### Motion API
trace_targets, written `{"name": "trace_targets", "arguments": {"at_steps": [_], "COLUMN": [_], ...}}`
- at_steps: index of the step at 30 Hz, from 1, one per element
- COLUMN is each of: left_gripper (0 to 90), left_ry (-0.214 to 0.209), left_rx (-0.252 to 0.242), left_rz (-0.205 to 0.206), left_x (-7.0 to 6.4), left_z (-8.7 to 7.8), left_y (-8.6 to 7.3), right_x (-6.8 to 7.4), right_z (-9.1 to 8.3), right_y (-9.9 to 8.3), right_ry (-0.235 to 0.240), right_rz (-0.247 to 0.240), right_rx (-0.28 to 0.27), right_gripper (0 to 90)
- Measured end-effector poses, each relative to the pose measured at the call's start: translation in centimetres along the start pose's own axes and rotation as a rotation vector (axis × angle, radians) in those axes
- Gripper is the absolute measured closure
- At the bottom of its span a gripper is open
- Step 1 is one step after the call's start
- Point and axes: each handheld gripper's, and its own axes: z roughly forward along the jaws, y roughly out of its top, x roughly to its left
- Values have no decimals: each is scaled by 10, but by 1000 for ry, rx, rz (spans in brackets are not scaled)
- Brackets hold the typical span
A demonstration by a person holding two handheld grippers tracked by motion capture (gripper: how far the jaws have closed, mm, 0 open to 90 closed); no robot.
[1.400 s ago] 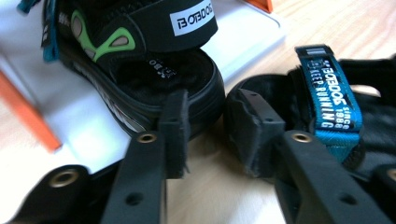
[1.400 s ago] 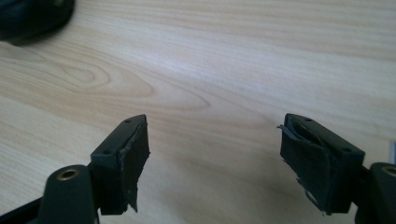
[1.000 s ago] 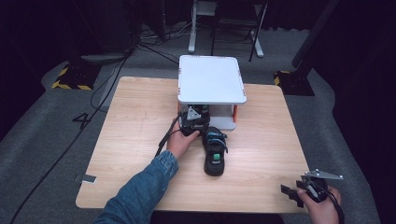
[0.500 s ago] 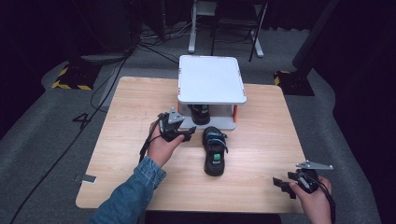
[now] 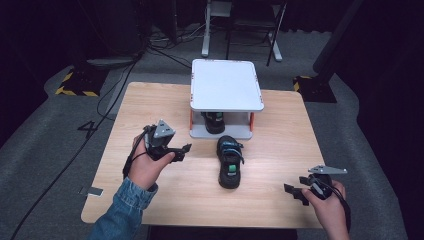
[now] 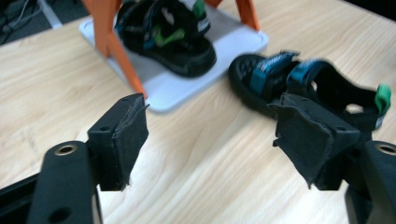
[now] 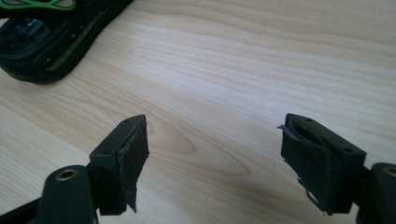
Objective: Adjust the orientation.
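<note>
Left gripper (image 5: 182, 149) hovered left of rack (image 5: 227, 85), jaws spread, holding nothing. Right gripper (image 5: 295, 192) sat near table's (image 5: 150, 100) front right edge, jaws spread, empty. One sandal (image 5: 214, 121) lay on rack's lower shelf; other sandal (image 5: 229, 161) lay on table just before rack.

Black sandal (image 5: 229, 162) with blue straps, seemingly green tab; white rack (image 5: 226, 85), orange legs.

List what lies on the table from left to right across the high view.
Left gripper → sandal on the table → right gripper. The white rack and the sandal under it overlap the loose sandal's span, so they are left out.
</note>
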Motion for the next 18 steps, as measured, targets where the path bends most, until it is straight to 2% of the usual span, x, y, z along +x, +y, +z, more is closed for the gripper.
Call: {"name": "trace_targets", "arguments": {"at_steps": [3,8,11,16,17,18], "left_gripper": [229,226,226,224,223,213], "left_ry": [18,54,79,113,125,125], "left_rx": [24,56,58,81,97,97], "left_rz": [-11,-71,-103,-128,-143,-143], "left_x": [9,25,32,42,46,46], "left_z": [-8,-20,-26,-34,-37,-37], "left_y": [-12,-33,-43,-58,-66,-66], "right_x": [6,22,33,50,54,54], "right_z": [7,23,30,37,37,37], "right_y": [12,26,34,44,46,46], "right_ry": [19,70,91,121,131,131], "right_rz": [-28,-81,-108,-153,-162,-162], "right_rx": [-14,-22,-39,-37,-39,-39], "right_gripper": [232,220,209,194,187,187]}}
